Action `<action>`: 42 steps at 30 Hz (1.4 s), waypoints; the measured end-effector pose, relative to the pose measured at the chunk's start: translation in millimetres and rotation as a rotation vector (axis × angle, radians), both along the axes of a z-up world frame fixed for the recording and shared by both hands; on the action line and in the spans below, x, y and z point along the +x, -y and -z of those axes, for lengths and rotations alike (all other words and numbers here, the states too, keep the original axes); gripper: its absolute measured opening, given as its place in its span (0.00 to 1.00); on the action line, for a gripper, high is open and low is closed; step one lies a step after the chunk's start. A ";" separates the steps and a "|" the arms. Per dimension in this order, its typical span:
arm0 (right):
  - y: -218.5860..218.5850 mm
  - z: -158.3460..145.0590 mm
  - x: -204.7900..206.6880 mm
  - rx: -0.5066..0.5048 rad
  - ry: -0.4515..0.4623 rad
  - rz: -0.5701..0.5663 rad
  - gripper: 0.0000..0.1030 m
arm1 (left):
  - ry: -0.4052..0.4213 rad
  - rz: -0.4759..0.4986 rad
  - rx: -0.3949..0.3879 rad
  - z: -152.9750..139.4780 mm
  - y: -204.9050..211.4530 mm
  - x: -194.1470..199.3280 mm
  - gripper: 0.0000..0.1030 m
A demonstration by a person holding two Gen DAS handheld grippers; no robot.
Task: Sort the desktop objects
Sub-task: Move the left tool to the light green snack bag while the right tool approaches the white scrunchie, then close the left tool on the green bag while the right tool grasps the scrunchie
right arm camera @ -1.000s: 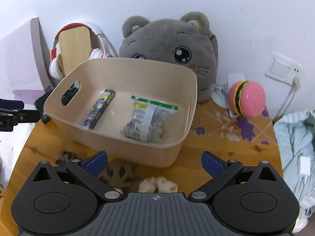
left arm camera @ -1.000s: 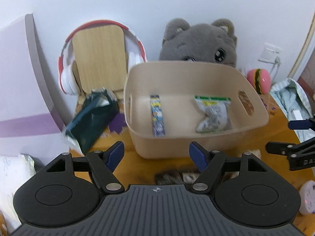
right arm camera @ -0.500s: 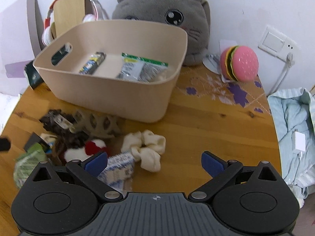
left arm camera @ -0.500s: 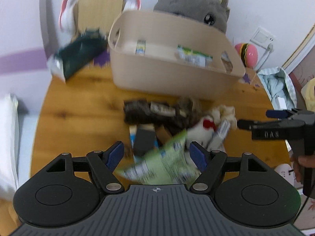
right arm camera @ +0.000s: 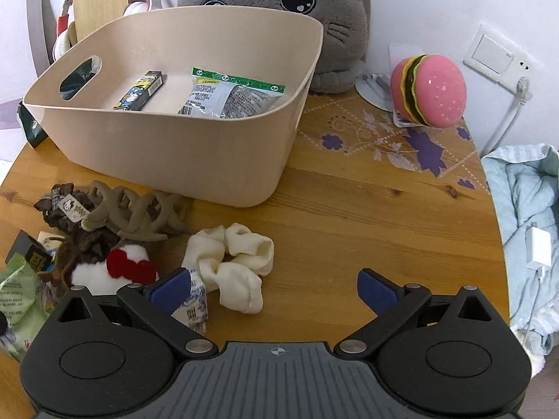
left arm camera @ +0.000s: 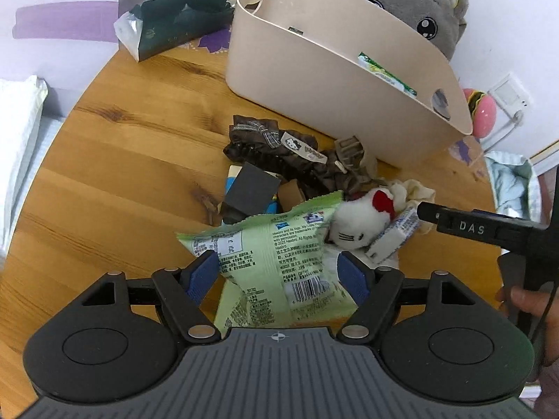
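Left claw (left arm camera: pixel 277 272): pads apart, straddling green snack packet (left arm camera: pixel 276 244) at 6 o'clock, no grip | clutter pile mid-bench (left arm camera: pixel 104 174) | beige bin (left arm camera: pixel 314 80) at 1 o'clock | right claw (right arm camera: pixel 272 288): apart, empty, white scrunchie (right arm camera: pixel 232 265) at its 11 o'clock.

Left gripper (left arm camera: pixel 277 272) & right gripper (right arm camera: pixel 274 288): matte black linkages w/ silver screws, blue-padded fingers (left arm camera: pixel 201 272), ribbed grey housing; "DAS" is printed in white.

Both grippers dropped from bin to clutter

The left gripper (left arm camera: pixel 277 272) now straddles the green snack packet (left arm camera: pixel 276 255), jaws opening slightly; the right gripper (right arm camera: pixel 274 288) hangs beside the white scrunchie (right arm camera: pixel 232 262).
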State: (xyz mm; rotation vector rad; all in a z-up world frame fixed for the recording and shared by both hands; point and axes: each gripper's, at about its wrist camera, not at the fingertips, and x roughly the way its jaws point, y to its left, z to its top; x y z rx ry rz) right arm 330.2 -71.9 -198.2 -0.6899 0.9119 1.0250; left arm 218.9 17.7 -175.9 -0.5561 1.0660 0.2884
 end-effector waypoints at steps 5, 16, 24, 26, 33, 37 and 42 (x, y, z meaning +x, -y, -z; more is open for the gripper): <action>-9.6 9.4 5.8 0.001 -0.041 0.012 1.00 | -0.027 -0.036 -0.003 14.1 3.0 10.7 0.77; -30.7 34.7 11.6 -0.047 -0.102 0.024 1.00 | -0.130 -0.059 -0.013 48.4 3.7 21.9 0.81; -29.3 46.9 15.7 -0.038 -0.138 0.044 0.90 | -0.142 -0.049 -0.001 55.3 -0.2 17.8 0.75; -27.5 45.8 16.4 -0.022 -0.129 0.048 0.81 | -0.142 -0.041 0.006 54.4 0.2 16.9 0.73; -23.7 39.6 15.8 -0.011 -0.105 0.029 0.37 | -0.130 -0.003 0.043 48.6 4.5 13.8 0.64; -14.3 36.4 15.1 -0.004 -0.133 0.034 0.23 | -0.120 0.009 0.044 47.1 8.8 8.2 0.61; -1.2 33.0 6.8 -0.002 -0.137 0.024 0.18 | -0.119 -0.004 0.044 45.7 4.8 2.8 0.56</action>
